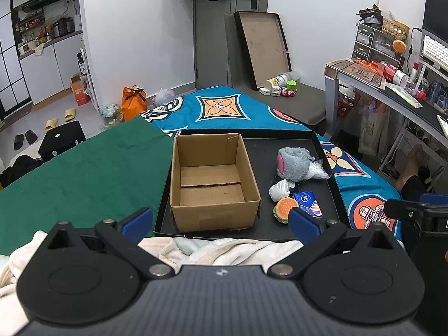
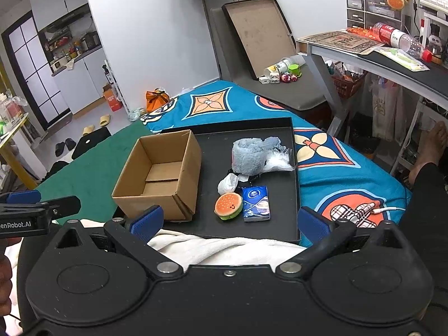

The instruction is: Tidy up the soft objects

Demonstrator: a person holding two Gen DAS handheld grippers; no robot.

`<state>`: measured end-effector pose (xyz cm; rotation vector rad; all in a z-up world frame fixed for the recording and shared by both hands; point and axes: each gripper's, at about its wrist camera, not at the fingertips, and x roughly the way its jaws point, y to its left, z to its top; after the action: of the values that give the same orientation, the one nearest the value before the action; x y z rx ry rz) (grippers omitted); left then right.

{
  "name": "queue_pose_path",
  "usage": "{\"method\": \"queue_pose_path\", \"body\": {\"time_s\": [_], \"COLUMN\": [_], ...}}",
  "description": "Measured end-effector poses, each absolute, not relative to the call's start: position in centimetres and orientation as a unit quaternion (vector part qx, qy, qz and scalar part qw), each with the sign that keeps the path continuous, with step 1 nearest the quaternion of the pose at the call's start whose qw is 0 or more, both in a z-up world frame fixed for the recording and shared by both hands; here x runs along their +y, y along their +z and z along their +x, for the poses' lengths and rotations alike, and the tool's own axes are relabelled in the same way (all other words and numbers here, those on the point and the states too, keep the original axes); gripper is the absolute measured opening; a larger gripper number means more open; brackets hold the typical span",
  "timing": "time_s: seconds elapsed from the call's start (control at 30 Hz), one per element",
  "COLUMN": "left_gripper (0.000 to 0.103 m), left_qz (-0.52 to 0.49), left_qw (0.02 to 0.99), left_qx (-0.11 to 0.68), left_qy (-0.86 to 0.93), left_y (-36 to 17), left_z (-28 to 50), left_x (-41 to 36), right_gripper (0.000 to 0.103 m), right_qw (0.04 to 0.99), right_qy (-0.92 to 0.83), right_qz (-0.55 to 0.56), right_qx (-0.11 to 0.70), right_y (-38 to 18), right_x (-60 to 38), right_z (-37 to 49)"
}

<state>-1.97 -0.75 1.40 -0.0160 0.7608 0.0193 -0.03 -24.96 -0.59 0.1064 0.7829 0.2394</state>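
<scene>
A black tray point(image 1: 326, 196) point(image 2: 280, 128) lies on the bed. At its left stands an open, empty cardboard box point(image 1: 212, 184) point(image 2: 159, 176). To the right lie a grey plush toy point(image 1: 292, 162) point(image 2: 247, 156), a crumpled white plastic bag point(image 1: 279, 190) point(image 2: 227, 182), a clear plastic wrap point(image 1: 317, 169) point(image 2: 277, 161), a burger-shaped soft toy point(image 1: 284, 208) point(image 2: 228, 205) and a blue tissue pack point(image 1: 308, 203) point(image 2: 256, 203). My left gripper point(image 1: 221, 222) hangs open before the tray's near edge, holding nothing. My right gripper point(image 2: 229, 224) is also open and holds nothing.
A cream blanket point(image 1: 224, 249) point(image 2: 224, 247) lies under both grippers. Green cloth point(image 1: 84, 168) covers the bed's left; a blue patterned sheet point(image 1: 224, 106) point(image 2: 336, 173) the right. A desk point(image 1: 392, 95) stands at the right, with a person's foot point(image 2: 431, 145) below. A flat tray lid point(image 1: 263, 47) leans on the wall.
</scene>
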Motion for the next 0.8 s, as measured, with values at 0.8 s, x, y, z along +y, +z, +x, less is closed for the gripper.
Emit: {"method": "queue_pose_path", "body": {"time_s": [0.8], "left_gripper": [0.102], "left_qz": [-0.006], "left_qw": [0.929], "left_qx": [0.371], "left_qy": [0.01], "left_y": [1.43], "left_z": [-1.97], "left_x": [-0.9], "right_gripper": [0.103], "right_qw": [0.918], "right_qy": [0.112], "right_qz": [0.051], "right_qx": [0.377], "right_y": [-0.86], "right_x": [-25.08], "right_z": [-0.13]}}
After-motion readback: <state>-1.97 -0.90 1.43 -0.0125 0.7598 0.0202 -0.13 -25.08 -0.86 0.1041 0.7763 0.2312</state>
